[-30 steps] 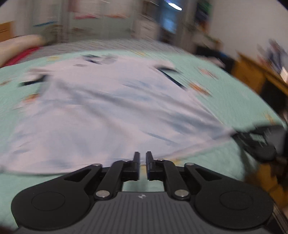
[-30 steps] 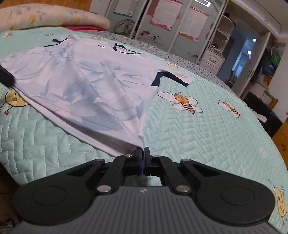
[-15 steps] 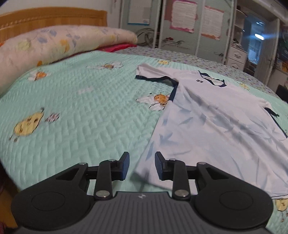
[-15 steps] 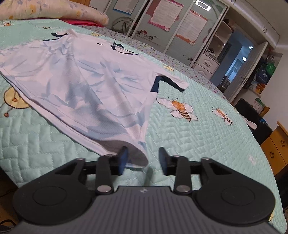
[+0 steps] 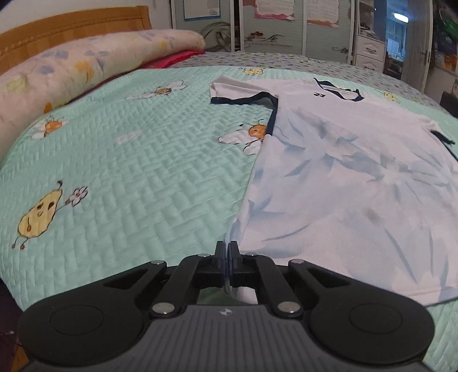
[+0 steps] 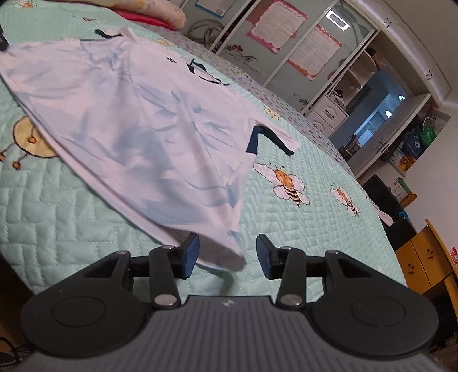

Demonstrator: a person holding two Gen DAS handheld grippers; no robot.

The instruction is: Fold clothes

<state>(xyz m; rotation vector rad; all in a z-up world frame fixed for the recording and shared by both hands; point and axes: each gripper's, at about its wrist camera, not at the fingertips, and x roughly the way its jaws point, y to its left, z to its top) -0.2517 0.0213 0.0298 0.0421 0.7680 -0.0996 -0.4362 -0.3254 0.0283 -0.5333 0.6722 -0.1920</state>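
A white T-shirt [image 5: 343, 171] with pale blue streaks and navy trim lies spread flat on a mint green quilted bedspread [image 5: 128, 171]. My left gripper [image 5: 227, 249] is shut on the shirt's near left hem corner. In the right wrist view the same shirt [image 6: 143, 128] lies ahead. My right gripper [image 6: 227, 247] is open, and the shirt's near right hem corner lies loose between its fingers. The left gripper shows as a dark tip at the far left edge [image 6: 3, 43].
A floral pillow [image 5: 71, 68] and a wooden headboard [image 5: 71, 25] are at the bed's far left. Wardrobe doors with posters [image 6: 286, 37] stand behind the bed. A wooden cabinet [image 6: 423, 257] and a dark chair [image 6: 383, 189] stand beside the bed on the right.
My left gripper opened, shifted to the shirt's left hem corner and shut on it. My right gripper let go of the right hem corner and opened wide; the corner dropped onto the bed.
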